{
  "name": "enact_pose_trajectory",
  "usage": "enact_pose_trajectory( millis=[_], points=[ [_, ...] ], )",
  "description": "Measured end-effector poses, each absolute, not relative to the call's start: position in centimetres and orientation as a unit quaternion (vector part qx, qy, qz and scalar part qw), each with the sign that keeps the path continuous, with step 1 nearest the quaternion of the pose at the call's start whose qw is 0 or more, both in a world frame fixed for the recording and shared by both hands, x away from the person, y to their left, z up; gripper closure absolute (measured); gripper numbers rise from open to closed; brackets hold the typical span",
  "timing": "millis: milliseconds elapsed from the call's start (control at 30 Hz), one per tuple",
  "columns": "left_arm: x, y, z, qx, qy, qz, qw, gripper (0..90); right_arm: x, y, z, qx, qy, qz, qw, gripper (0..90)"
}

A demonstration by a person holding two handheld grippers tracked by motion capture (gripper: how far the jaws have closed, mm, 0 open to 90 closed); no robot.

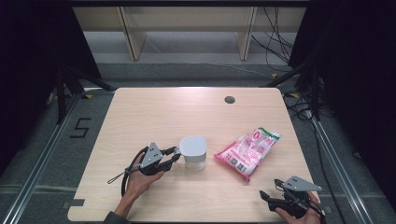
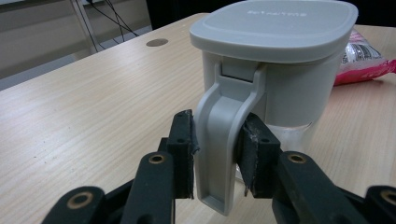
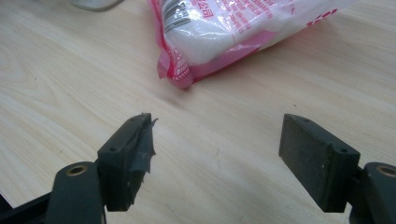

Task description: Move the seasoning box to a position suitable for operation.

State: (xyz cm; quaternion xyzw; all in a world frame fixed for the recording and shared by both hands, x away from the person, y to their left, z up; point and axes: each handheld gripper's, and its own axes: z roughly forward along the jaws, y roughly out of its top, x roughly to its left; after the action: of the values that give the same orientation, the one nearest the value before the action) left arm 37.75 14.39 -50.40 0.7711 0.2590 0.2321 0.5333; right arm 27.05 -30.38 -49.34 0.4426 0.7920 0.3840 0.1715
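A pale grey lidded container (image 1: 193, 151) stands upright near the middle of the wooden table (image 1: 154, 112). My left gripper (image 1: 176, 154) comes at it from the left. In the left gripper view the grey handle (image 2: 218, 140) runs down from the lid (image 2: 275, 28), and my left gripper (image 2: 217, 144) is shut on it, one pad on each side. A pink and white bag of white grains (image 1: 247, 151) lies flat to the right of the container. My right gripper (image 1: 267, 196) rests at the front right edge, jaws wide open, with bare table between them (image 3: 217, 140) and the bag (image 3: 224, 32) ahead.
A round cable hole (image 1: 229, 99) sits at the table's far right. Wooden shelving (image 1: 187, 28) stands behind the table and cables (image 1: 280, 42) lie on the floor at the back right. A "5" mark (image 1: 80, 127) is on the floor at left.
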Motion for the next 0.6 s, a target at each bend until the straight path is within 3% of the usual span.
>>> enact_pose_trajectory(
  millis=[267,467,600],
  points=[
    [38.3,14.6,-50.5,0.762,0.270,0.215,0.547,65.4,26.9,-30.2,-49.4,0.462,0.783,0.383,0.162,27.0],
    [38.0,15.5,-49.8,0.753,0.289,0.184,0.562,41.6,26.8,-30.8,-49.4,0.443,0.792,0.382,0.175,27.0],
    [37.4,16.0,-49.3,0.766,0.284,0.167,0.553,34.4,26.8,-30.7,-49.4,0.444,0.790,0.386,0.173,27.0]
  ],
)
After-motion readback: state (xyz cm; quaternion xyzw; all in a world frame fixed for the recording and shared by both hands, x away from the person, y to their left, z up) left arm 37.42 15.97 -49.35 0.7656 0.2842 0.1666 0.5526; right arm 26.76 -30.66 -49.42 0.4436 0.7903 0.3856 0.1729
